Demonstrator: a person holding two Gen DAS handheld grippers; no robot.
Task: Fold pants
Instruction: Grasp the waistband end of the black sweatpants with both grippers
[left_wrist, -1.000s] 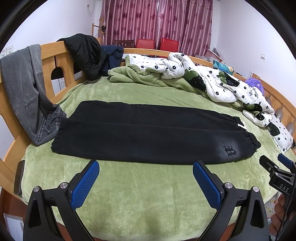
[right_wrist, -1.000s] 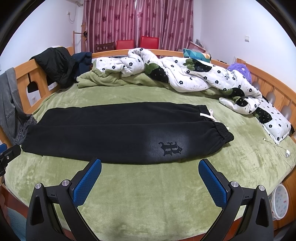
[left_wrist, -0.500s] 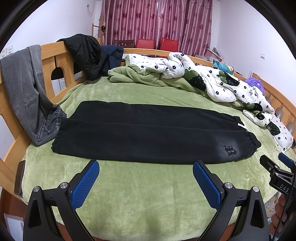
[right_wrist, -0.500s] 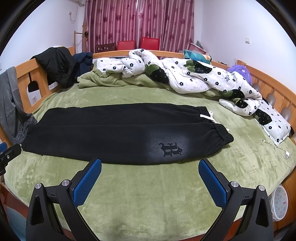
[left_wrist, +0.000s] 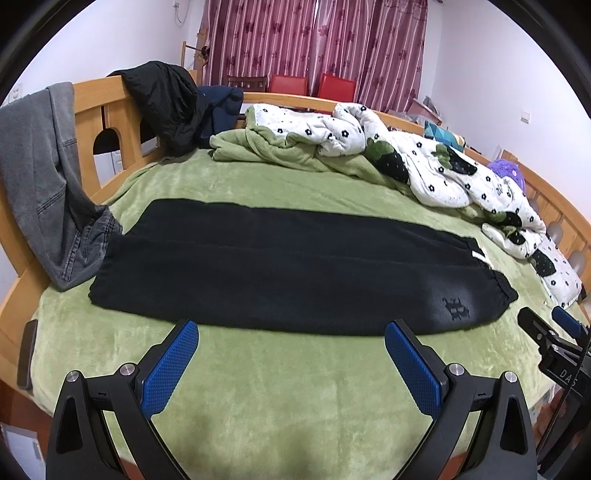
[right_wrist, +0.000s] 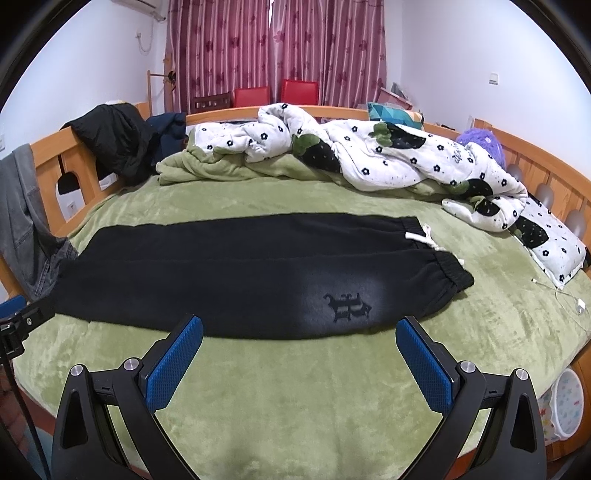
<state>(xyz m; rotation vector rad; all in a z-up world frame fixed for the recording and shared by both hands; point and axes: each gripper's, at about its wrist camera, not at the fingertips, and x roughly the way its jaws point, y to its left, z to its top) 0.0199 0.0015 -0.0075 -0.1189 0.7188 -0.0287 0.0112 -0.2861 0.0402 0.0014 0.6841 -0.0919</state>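
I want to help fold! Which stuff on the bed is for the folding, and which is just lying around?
For the folding:
black pants
left claw
right claw

Just lying around:
flowery quilt
grey jeans
black jacket
charging cable

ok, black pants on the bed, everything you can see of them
The black pants look like fleecy joggers, already folded lengthwise, one leg on the other, lying flat across the green blanket. Elastic waistband with a white drawstring lies to the right, leg ends to the left, touching the grey jeans hung on the bed frame. A dark embroidered logo sits near the waistband. Neither gripper touches them.
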